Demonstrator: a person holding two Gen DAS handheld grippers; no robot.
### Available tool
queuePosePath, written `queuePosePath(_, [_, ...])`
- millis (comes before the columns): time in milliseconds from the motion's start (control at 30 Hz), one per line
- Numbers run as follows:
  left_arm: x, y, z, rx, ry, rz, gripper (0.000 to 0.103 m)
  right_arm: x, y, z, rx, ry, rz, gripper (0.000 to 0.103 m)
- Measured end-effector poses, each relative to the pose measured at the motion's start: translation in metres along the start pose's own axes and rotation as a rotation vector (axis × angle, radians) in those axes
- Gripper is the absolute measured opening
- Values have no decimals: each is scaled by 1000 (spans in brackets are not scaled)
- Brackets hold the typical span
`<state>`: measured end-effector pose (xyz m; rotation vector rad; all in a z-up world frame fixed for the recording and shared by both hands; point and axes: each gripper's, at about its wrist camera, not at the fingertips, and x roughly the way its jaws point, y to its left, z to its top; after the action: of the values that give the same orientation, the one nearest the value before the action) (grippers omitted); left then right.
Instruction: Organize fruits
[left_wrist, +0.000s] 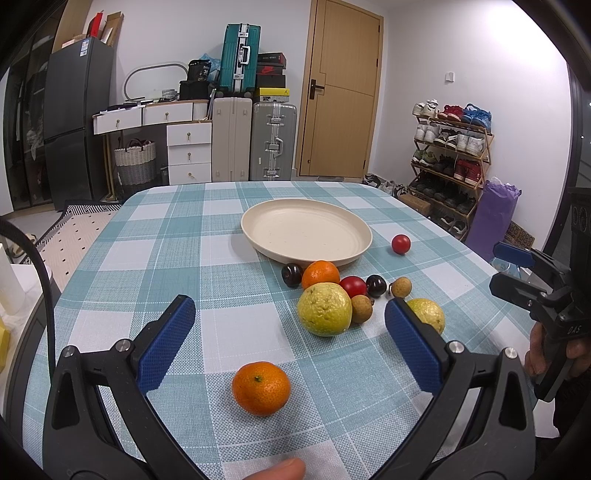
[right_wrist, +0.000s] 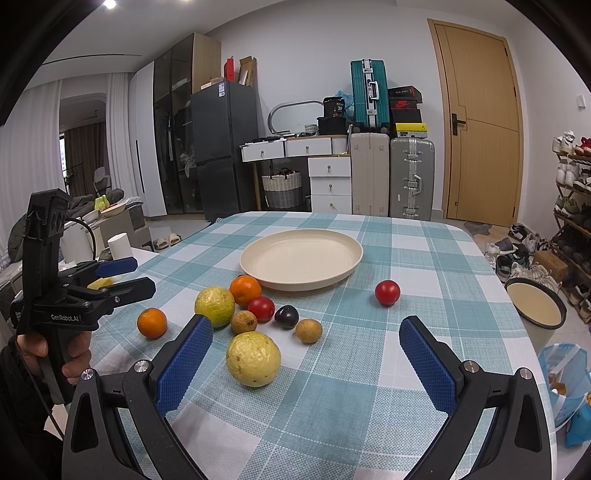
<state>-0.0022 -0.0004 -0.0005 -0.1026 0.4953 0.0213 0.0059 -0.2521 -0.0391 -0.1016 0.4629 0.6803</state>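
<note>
An empty cream plate (left_wrist: 306, 230) (right_wrist: 301, 258) sits mid-table on the checked cloth. Before it lies a cluster of fruit: an orange (left_wrist: 320, 274), two yellow-green guavas (left_wrist: 324, 309) (right_wrist: 253, 358), red tomatoes (left_wrist: 353, 286), dark plums (left_wrist: 292, 274), brown longans (left_wrist: 361, 308). One tomato (left_wrist: 401, 244) (right_wrist: 387, 292) lies apart at the right. A lone orange (left_wrist: 261, 387) (right_wrist: 151, 322) lies between my left gripper's (left_wrist: 290, 321) open fingers. My right gripper (right_wrist: 306, 336) is open and empty, the near guava just inside its left finger (right_wrist: 184, 365).
The table edge runs close on both sides. A white paper roll (right_wrist: 120, 245) stands off the left edge. A bucket (right_wrist: 535, 304) and bags sit on the floor at right, near a shoe rack (left_wrist: 452, 155). Suitcases (left_wrist: 273, 140) and drawers stand behind the table.
</note>
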Motion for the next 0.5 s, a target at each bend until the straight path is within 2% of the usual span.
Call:
queuePosePath(333, [-1, -1, 1, -1, -3, 7, 103, 5, -3, -1, 18, 21, -16, 103])
queuePosePath(500, [5, -3, -5, 4, 23, 15, 103, 12, -9, 0, 45, 60, -26, 103])
